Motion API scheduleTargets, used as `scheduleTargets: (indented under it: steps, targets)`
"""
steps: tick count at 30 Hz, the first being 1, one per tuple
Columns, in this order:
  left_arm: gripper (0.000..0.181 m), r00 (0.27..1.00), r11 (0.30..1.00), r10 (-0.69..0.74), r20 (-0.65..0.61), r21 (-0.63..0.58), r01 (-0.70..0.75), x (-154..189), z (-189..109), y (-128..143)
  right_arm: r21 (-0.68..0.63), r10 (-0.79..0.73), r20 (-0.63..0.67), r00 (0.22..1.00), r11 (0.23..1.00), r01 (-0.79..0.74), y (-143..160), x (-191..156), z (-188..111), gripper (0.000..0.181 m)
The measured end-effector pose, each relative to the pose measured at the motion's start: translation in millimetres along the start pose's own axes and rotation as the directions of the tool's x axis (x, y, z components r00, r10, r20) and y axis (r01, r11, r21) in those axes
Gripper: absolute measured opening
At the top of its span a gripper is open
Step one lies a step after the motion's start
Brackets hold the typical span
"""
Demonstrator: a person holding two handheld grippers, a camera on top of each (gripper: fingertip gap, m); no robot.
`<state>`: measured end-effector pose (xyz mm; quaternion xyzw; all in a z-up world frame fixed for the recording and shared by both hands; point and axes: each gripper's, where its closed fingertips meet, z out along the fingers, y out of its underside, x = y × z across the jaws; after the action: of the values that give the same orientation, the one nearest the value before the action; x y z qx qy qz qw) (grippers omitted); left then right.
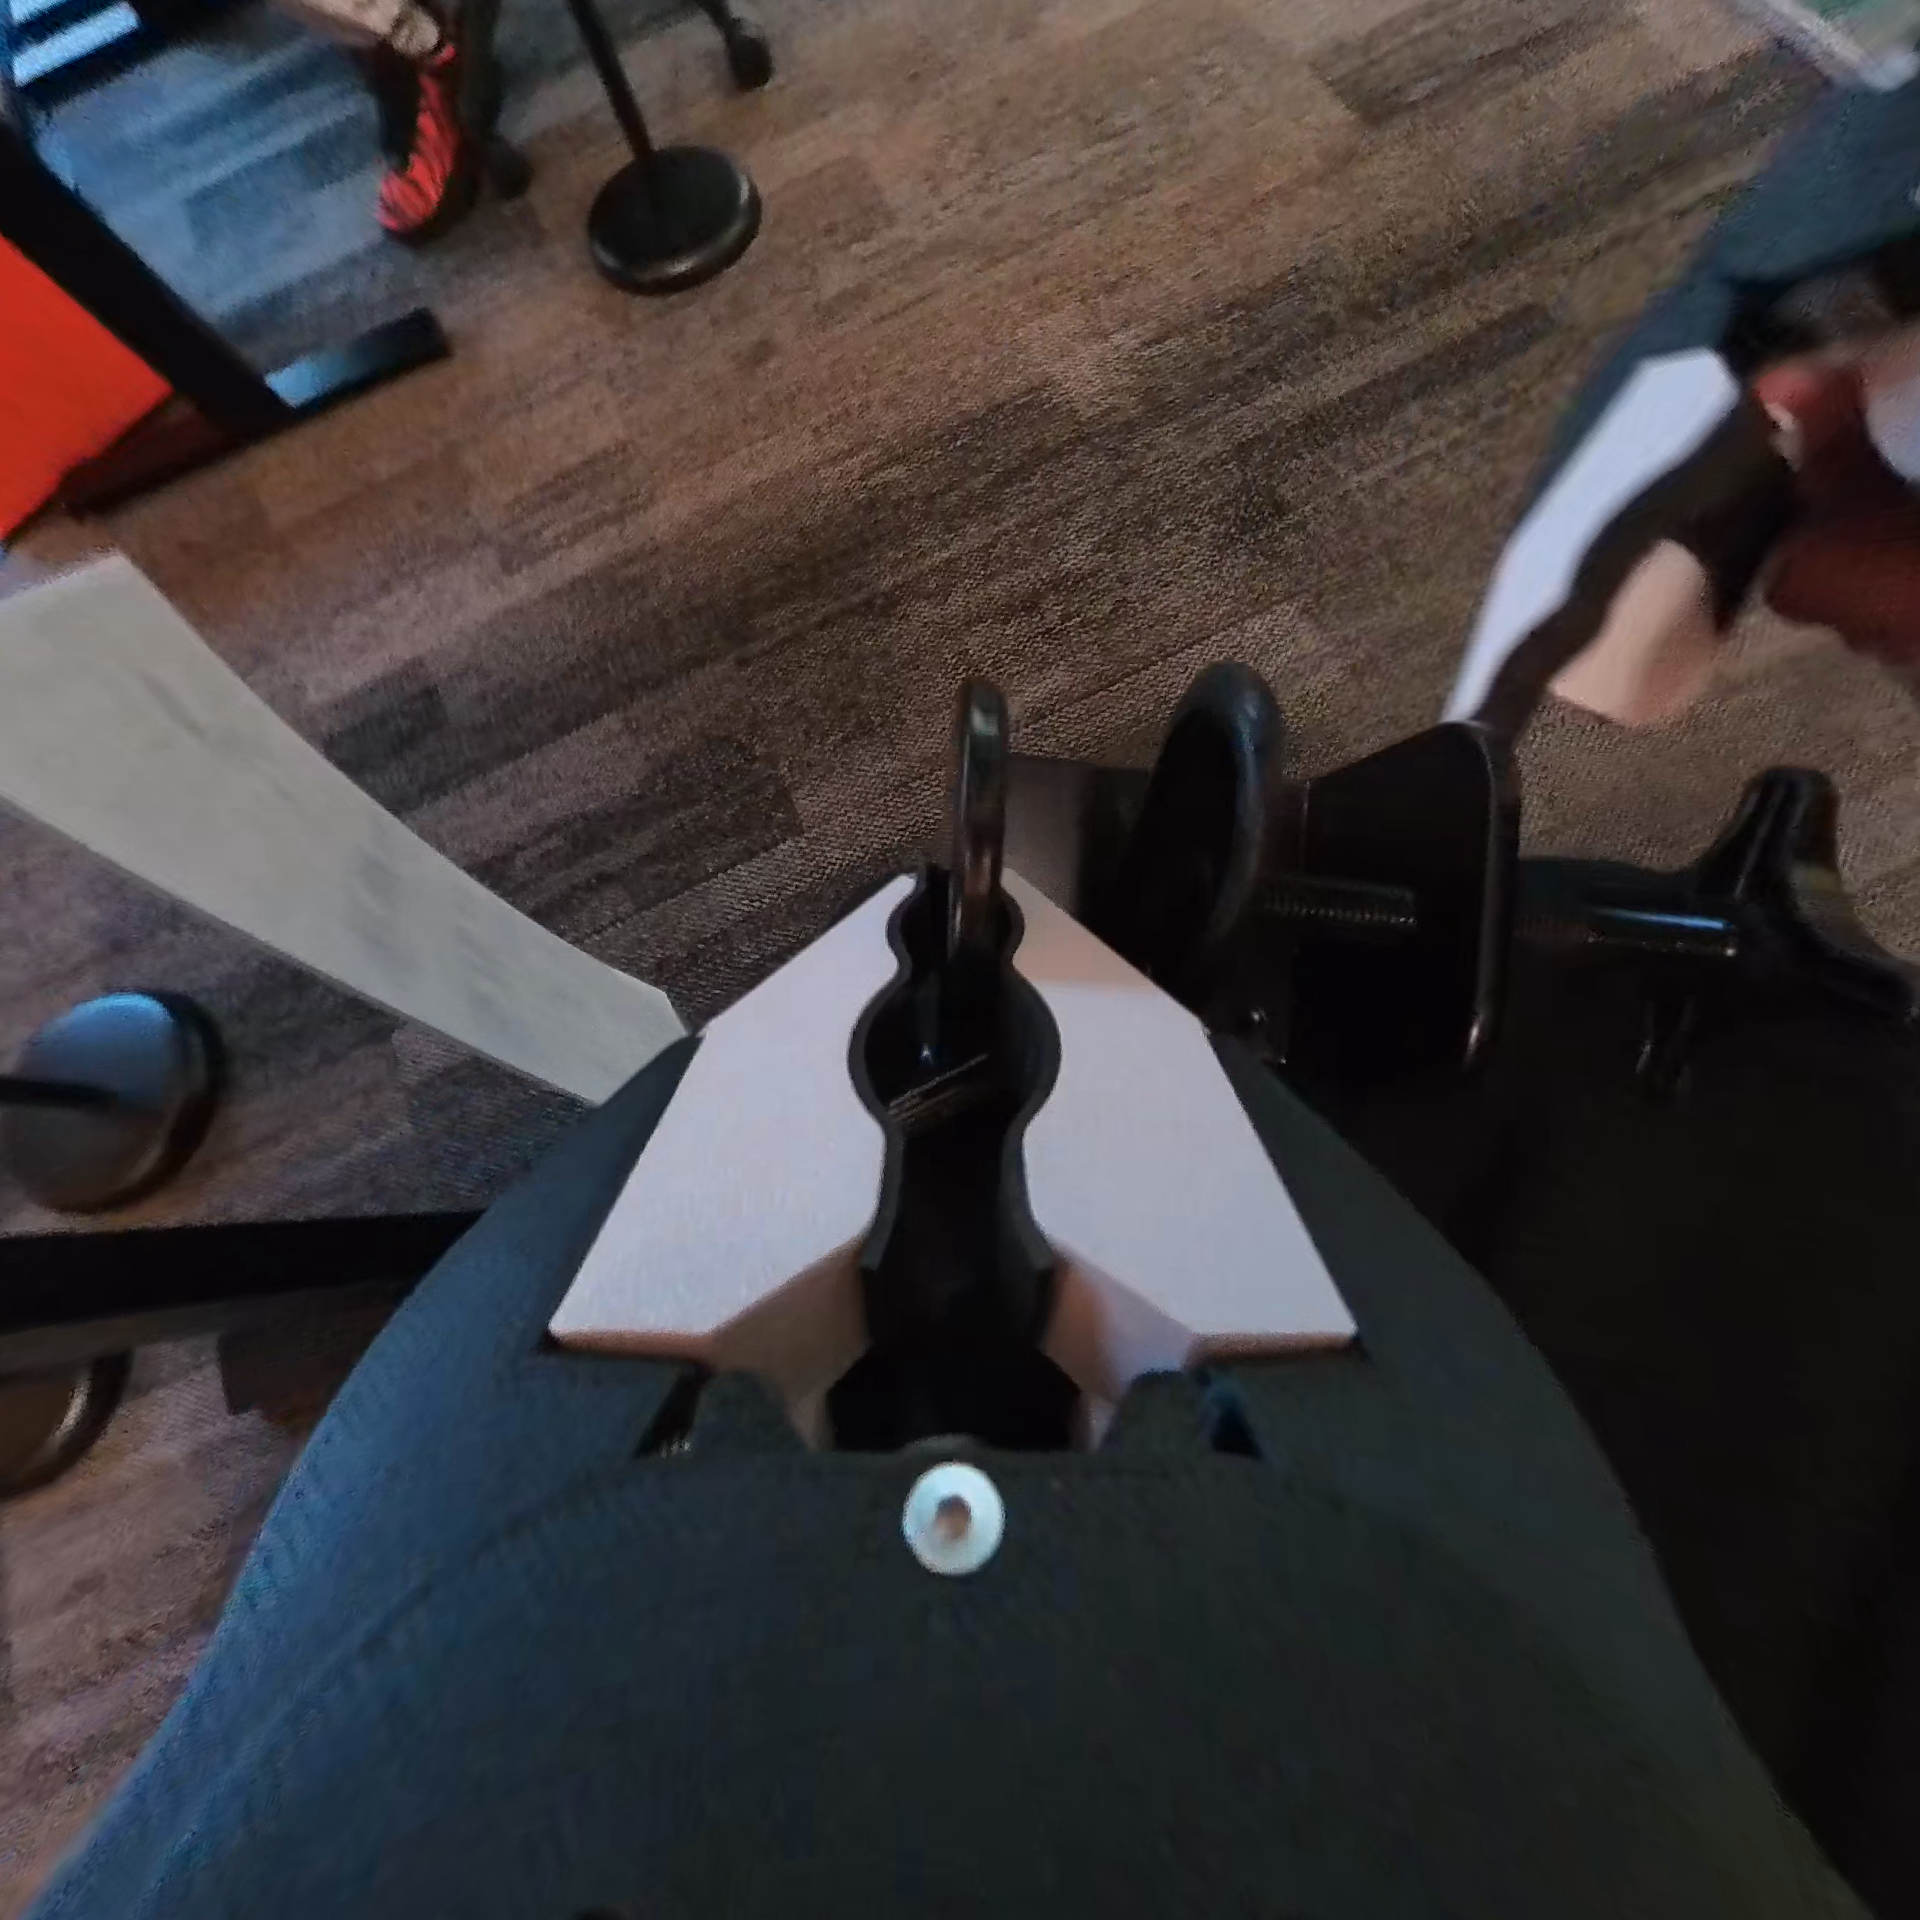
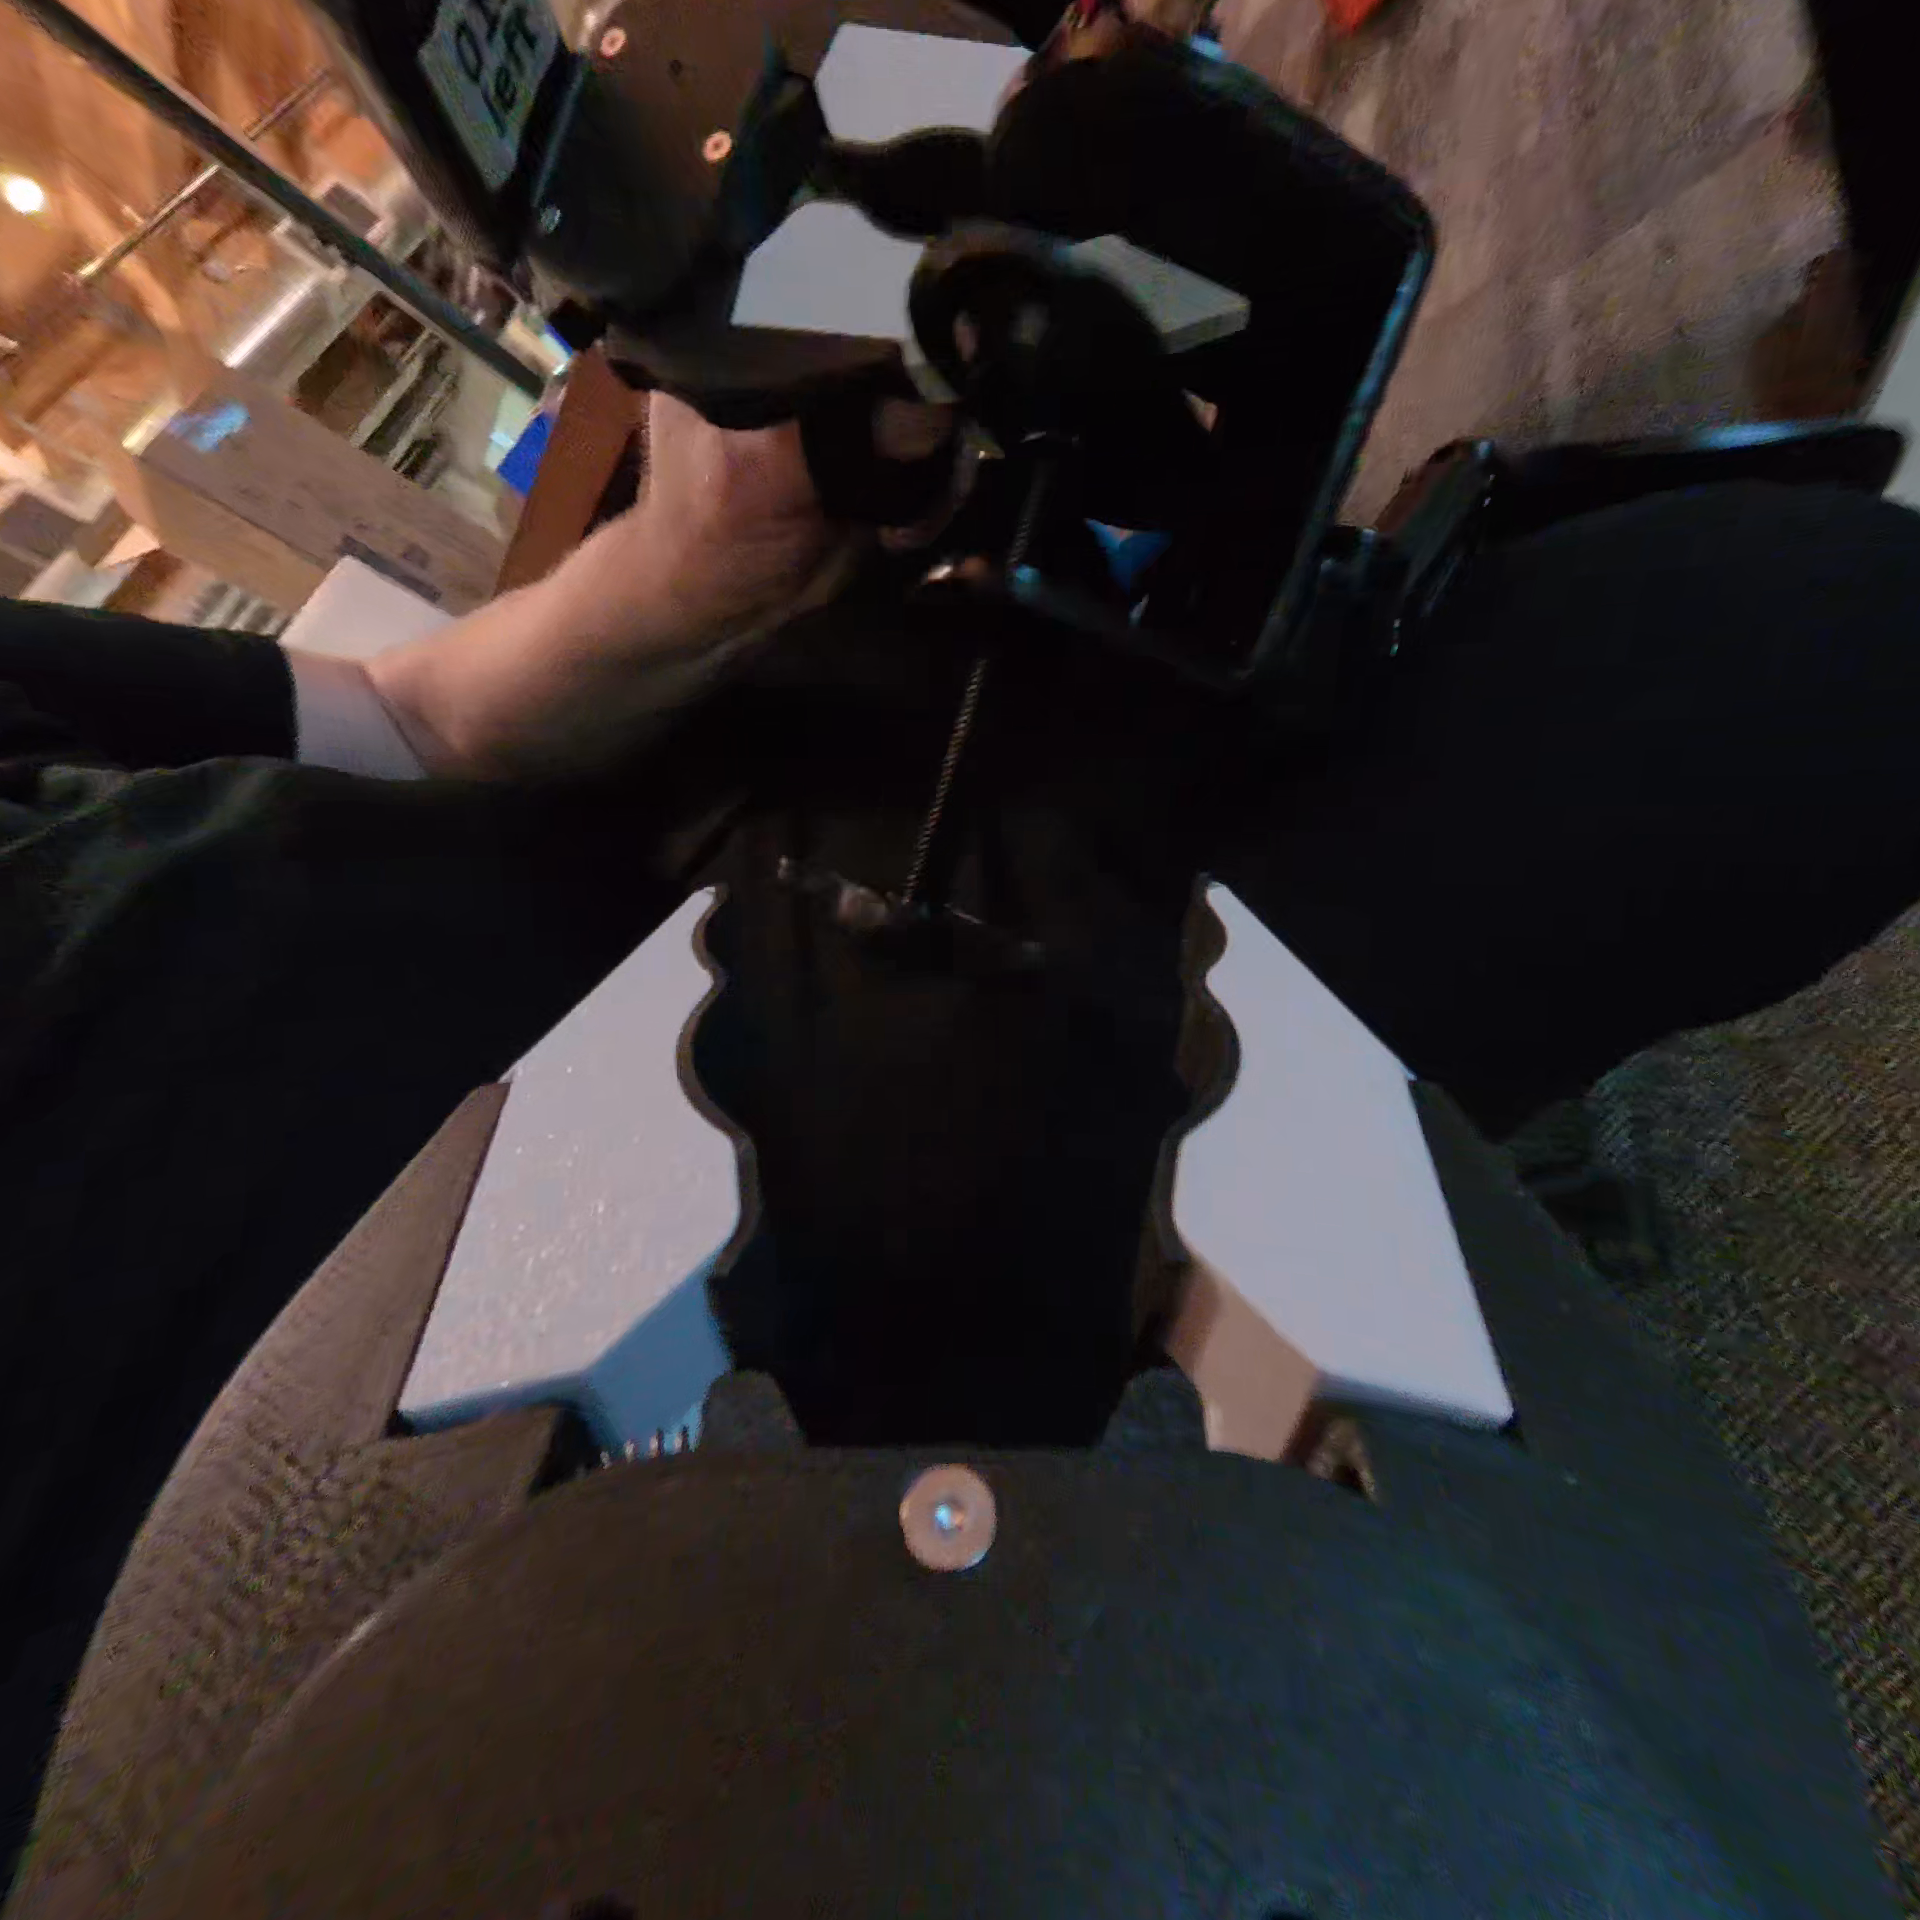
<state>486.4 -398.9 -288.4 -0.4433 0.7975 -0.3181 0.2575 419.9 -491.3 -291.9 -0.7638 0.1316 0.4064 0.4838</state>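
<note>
In the left wrist view my left gripper is shut on a thin black part of a black screw clamp, which sticks out past the fingertips. The clamp's round pad, threaded screw and wing handle lie just to the right. In the right wrist view my right gripper is wide open. The screw and its handle sit between the fingers, and the pads do not press on them. The clamp frame is ahead, and the left gripper with a hand is at the top.
Brown carpet floor lies below. A white board slants at the left. A black round stand base is at the top, an orange panel at far left, and a black round foot at lower left.
</note>
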Motion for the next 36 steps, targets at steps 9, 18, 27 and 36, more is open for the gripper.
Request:
scheduleTargets:
  steps: [9,18,27,36]
  targets:
    - [0.004,0.968,0.973,-0.229,0.102,0.018,0.228,-46,2,-2,0.240,-0.040,-0.096,0.995,0.969,0.062,-57,6,23,0.063]
    - [0.008,0.926,0.929,-0.369,0.079,0.060,0.365,-80,-2,-3,0.157,-0.334,-0.294,0.896,0.907,0.390,-103,9,32,0.056]
    - [0.004,0.908,0.908,-0.417,0.028,0.042,0.416,-84,9,0,-0.122,-0.555,-0.537,0.635,0.796,0.592,-100,36,18,0.037]
    - [0.004,0.896,0.896,-0.443,0.034,0.068,0.440,-97,18,-9,-0.687,-0.913,-0.401,-0.073,0.247,0.683,-124,52,-5,0.068]
